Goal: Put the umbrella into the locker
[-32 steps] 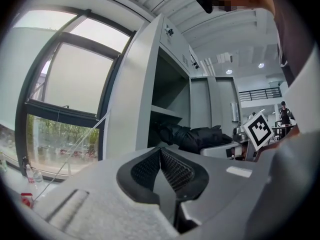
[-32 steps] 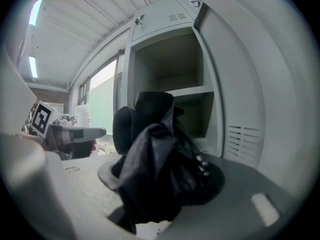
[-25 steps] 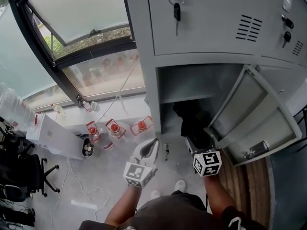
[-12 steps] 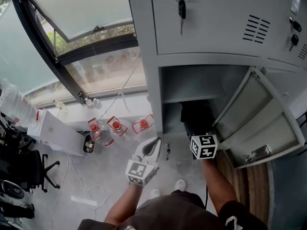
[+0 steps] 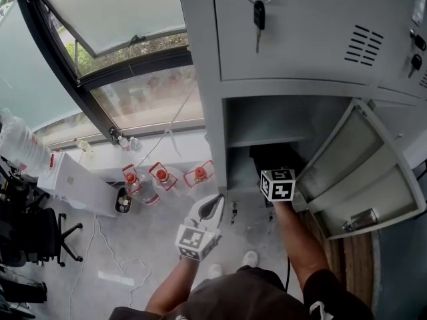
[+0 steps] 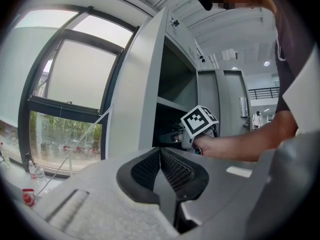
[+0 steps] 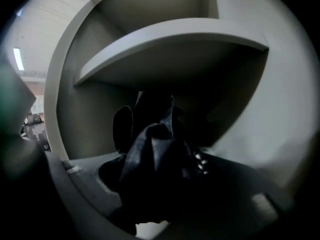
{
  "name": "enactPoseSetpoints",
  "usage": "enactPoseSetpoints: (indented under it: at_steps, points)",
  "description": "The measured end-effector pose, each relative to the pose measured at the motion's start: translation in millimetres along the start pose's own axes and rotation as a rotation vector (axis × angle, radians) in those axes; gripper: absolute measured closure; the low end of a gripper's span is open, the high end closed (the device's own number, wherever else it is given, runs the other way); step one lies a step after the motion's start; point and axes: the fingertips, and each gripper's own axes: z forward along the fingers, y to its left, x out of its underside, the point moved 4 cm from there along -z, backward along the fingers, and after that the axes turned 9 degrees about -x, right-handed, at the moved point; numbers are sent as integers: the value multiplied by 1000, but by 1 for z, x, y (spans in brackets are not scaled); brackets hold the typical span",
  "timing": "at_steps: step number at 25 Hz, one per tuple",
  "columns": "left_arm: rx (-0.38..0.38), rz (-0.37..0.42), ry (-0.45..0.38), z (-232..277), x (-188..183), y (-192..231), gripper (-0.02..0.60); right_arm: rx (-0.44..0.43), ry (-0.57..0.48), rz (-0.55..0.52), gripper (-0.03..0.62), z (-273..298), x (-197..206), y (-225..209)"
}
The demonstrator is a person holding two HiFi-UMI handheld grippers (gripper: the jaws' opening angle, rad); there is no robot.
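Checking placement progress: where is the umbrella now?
Right gripper view: the umbrella is clamped in the right gripper, inside the open locker, under its shelf.

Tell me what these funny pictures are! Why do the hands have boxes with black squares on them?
A person holds a grabbing tool in each hand, and the patterned boxes are part of those tools. One picture comes from a camera on the person's head, looking down. The other two come from small cameras riding on each tool. The left tool is closed with nothing in it, and it is held in front of the grey locker. The right tool grips a dark folded umbrella and reaches into the open compartment, below its shelf. The door stands open.
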Motion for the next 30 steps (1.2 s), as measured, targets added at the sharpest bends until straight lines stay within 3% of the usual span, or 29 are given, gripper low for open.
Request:
enactPoseSetpoints:
  at_steps: [10, 30]
  points:
    - [-7, 18, 8, -1, 2, 3, 577, 11, 96, 12, 353, 29, 13, -8]
    - [-6, 3, -2, -9, 3, 8, 577, 29, 259, -99, 329, 46, 30, 3]
